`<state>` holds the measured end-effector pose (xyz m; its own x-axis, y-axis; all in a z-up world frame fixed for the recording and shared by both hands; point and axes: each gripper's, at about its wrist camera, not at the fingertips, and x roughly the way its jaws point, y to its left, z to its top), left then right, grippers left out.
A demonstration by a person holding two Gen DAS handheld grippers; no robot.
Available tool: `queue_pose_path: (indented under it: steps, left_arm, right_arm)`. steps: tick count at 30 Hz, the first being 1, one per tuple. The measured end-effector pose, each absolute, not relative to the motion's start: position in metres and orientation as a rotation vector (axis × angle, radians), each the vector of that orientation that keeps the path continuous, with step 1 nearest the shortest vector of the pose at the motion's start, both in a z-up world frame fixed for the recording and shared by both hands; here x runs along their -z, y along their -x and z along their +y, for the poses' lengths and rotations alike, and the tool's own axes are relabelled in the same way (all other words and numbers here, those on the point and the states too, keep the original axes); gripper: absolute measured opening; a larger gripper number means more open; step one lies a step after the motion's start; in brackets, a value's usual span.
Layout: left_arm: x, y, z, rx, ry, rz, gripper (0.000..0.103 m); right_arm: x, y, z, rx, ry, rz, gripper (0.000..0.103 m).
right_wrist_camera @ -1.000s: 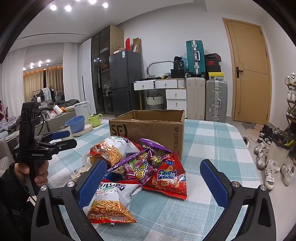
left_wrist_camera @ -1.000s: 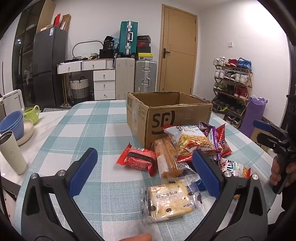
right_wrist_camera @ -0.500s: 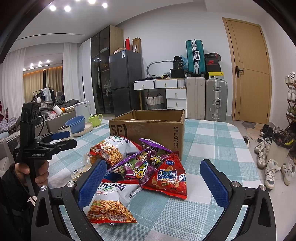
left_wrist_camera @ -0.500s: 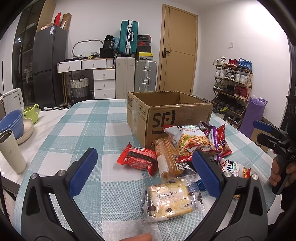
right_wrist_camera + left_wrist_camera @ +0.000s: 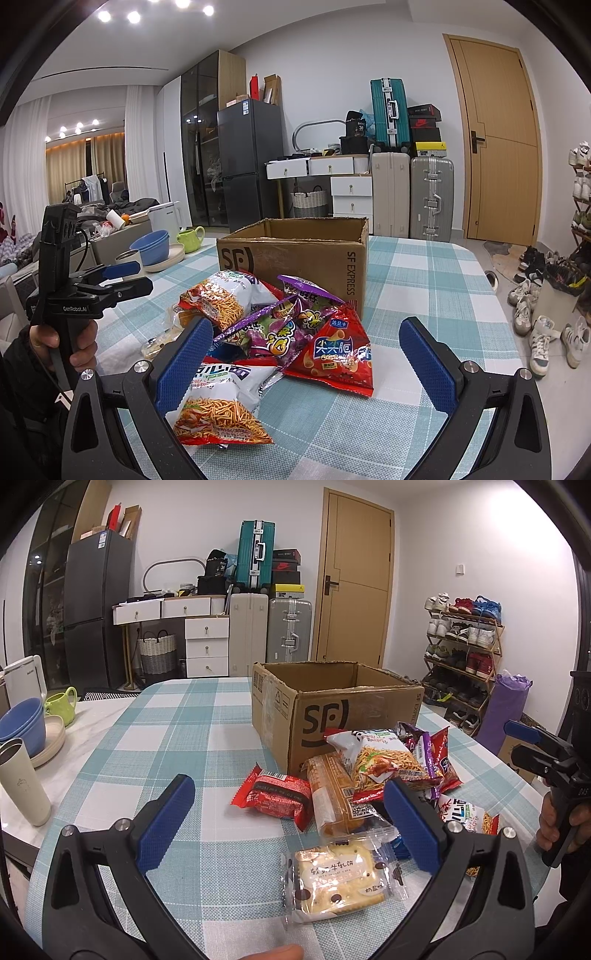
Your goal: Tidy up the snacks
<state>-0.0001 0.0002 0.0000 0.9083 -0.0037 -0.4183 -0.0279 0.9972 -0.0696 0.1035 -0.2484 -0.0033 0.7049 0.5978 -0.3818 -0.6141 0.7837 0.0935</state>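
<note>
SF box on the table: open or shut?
Open. The cardboard box has no flaps over its top; inner walls show in both views. Contents cannot be seen.

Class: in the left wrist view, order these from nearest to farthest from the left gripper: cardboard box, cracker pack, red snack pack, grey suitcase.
From the left gripper:
1. Cracker pack, just below its right finger.
2. Red snack pack, ahead, mid-table.
3. Cardboard box, behind the snacks.
4. Grey suitcase, against the far wall.

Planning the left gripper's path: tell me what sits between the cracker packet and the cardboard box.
In the left wrist view, a clear-wrapped brown cake lies between the cracker packet and cardboard box.
</note>
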Motion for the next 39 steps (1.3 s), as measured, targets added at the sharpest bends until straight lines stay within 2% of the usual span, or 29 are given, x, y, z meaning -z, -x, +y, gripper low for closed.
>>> queue_pose_path:
  steps: [39]
  left_arm:
    - [0.0041, 0.0034, -0.0045, -0.023, 0.074, 0.441, 0.102]
  right_arm:
    - [0.0028, -0.1051, -0.2503, -0.584, 0.047, 0.429, 0.103]
